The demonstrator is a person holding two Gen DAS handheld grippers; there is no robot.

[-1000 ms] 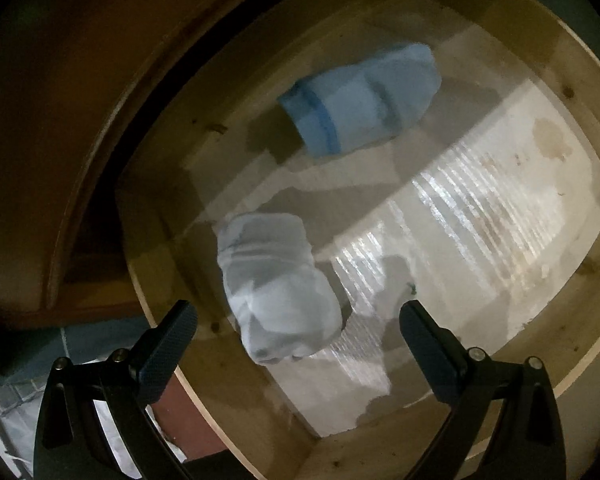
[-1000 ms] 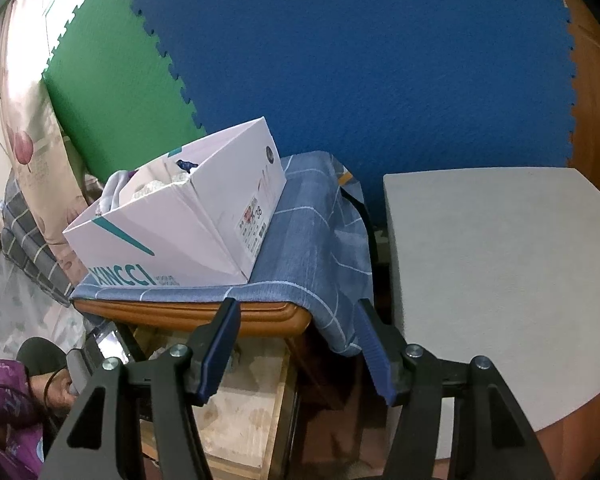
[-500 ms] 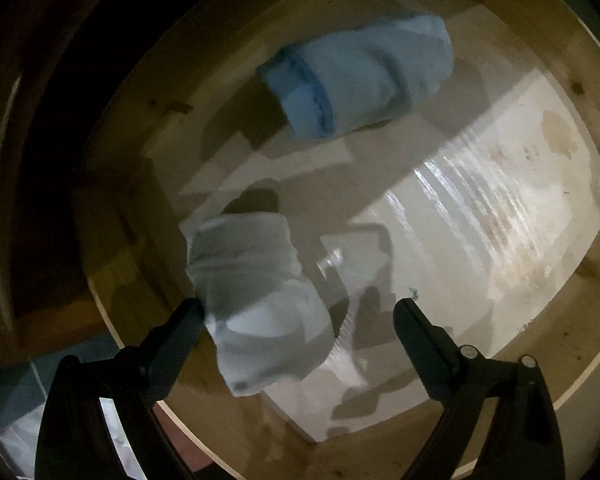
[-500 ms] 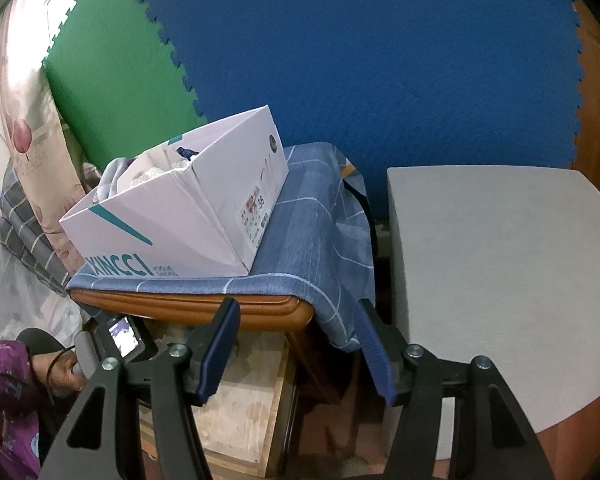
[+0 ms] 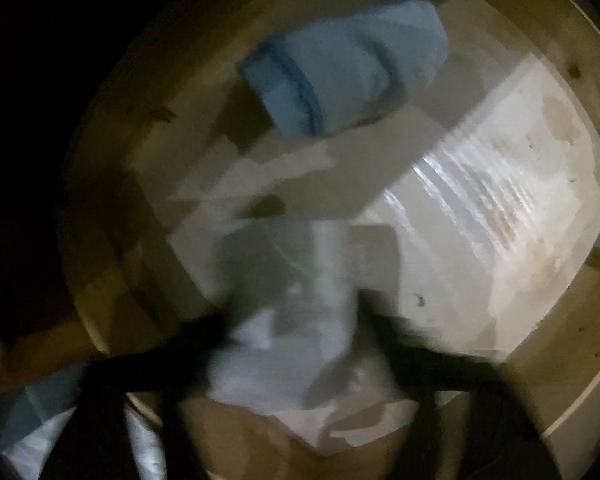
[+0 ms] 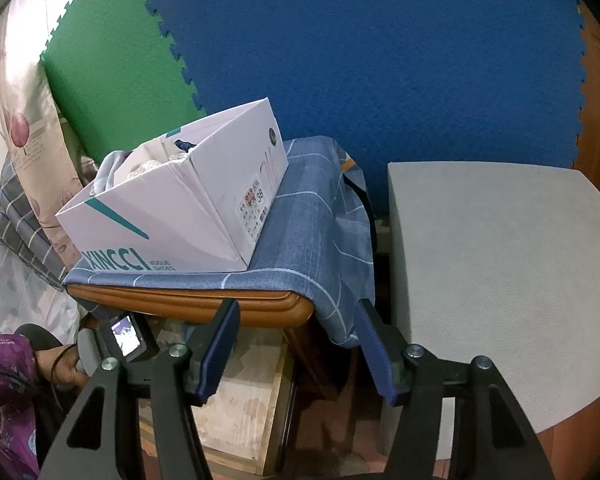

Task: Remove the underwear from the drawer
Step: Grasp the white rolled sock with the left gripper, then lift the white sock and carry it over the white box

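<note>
Motion blur smeared the left gripper [image 5: 296,336] and the white underwear [image 5: 300,344] between its closing jaws; contact was unclear.

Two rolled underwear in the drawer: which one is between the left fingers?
The white roll, with the left hand-held gripper closing around it. The blue roll, dark-banded, lies apart, farther back in the drawer.

In the wooden drawer [image 5: 112,184]: folded white underwear [image 5: 300,344] at the near edge, between the left gripper [image 5: 296,332] fingers; rolled light-blue underwear [image 5: 340,80] farther back. Above the drawer, on the blue checked cloth [image 6: 308,232]: white cardboard shoebox [image 6: 172,224]. Right of it, grey table [image 6: 500,280].
</note>
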